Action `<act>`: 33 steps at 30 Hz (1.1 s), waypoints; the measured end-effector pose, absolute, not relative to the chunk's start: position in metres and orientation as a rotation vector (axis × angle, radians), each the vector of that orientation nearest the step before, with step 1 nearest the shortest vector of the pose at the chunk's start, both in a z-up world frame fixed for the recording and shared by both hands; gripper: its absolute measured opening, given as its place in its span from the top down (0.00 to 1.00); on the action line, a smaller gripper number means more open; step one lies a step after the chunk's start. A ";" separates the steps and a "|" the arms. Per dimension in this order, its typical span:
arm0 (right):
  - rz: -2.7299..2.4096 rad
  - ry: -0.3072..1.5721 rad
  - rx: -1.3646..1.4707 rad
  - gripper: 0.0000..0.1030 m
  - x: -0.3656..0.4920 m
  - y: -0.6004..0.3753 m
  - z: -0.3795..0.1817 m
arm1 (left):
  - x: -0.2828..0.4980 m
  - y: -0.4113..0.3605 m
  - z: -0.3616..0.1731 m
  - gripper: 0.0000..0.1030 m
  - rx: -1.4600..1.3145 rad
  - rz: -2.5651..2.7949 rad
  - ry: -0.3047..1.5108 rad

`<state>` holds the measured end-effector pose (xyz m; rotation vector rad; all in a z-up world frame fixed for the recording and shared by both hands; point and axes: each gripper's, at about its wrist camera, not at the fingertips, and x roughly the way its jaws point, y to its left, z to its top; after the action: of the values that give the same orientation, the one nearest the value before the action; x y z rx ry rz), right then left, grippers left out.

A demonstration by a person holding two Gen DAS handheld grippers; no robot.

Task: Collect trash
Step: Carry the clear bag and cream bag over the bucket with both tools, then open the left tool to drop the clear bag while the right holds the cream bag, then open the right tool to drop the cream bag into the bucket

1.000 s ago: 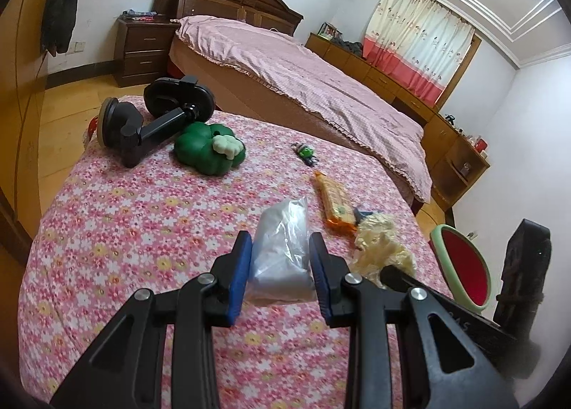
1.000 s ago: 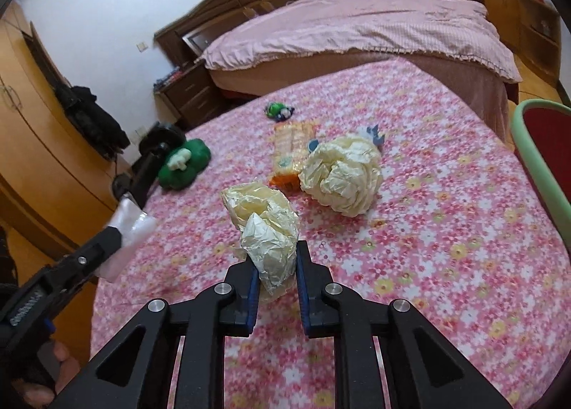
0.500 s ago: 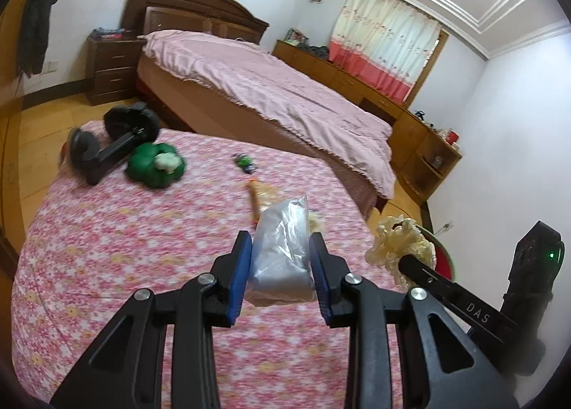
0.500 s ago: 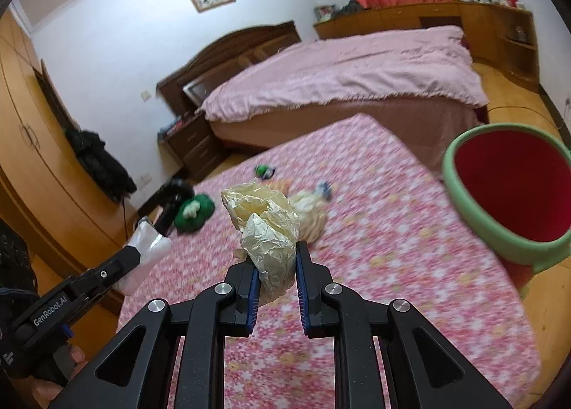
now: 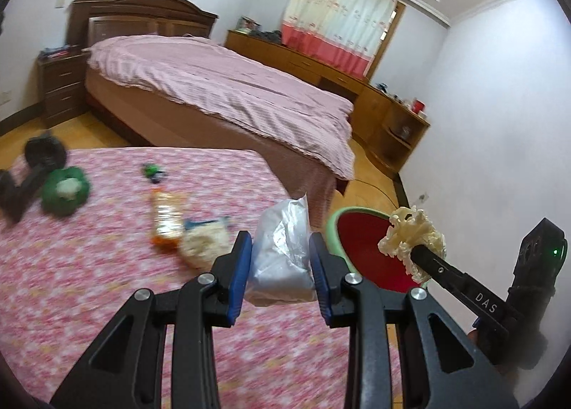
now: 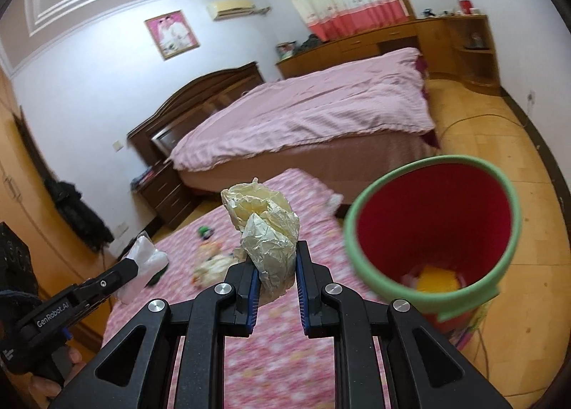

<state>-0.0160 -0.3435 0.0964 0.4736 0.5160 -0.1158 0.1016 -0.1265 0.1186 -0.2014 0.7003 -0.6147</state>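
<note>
Trash rides in both tools at this moment. Left hand-held gripper (image 5: 280, 268) is clenched on a clear plastic bag (image 5: 282, 255), its blue pads pressing the bag's two sides, with the bag's crumpled top standing up above the fingers. Right hand-held gripper (image 6: 274, 282) is clenched on a wad of crumpled yellowish paper (image 6: 266, 230), which bulges well above its narrow-set fingers. Both are held up off the counter (image 5: 89, 284), which is covered in a pink floral cloth.

Just past the counter's right edge stands a bin (image 6: 433, 230) with a green rim and red inside; something yellow lies at its bottom. In the right wrist view the paper wad sits to the left of the bin's mouth, near it but not over it. In the left wrist view the plastic bag is just left of the bin rim, and the other gripper with its paper wad shows in front of the bin's red inside.

Still lying on the counter, blurred: an orange snack wrapper (image 5: 164, 220), a pale crumpled wad (image 5: 203, 245) touching its near end, a small green and dark scrap (image 5: 153, 172) farther off, and at the far left a green plush toy (image 5: 64, 191) beside a black dumbbell-shaped object (image 5: 32, 166). Beyond the counter is a bed (image 5: 221, 95) with a pink cover
</note>
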 end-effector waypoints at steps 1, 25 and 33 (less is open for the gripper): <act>-0.126 0.516 0.478 0.83 -0.016 -0.353 0.094 | 0.103 -0.139 0.117 0.68 -0.195 -0.629 0.705; -0.304 0.592 0.553 0.80 -0.021 -0.495 0.038 | 0.130 -0.349 0.048 0.68 -0.013 -0.804 0.897; -0.300 0.624 0.570 0.77 -0.011 -0.498 0.029 | 0.138 -0.348 0.043 0.61 -0.014 -0.778 0.911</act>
<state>-0.0113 -0.4981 0.0287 0.5695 0.6240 -0.3003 0.1378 -0.3479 0.0427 -0.0137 0.9107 -0.7775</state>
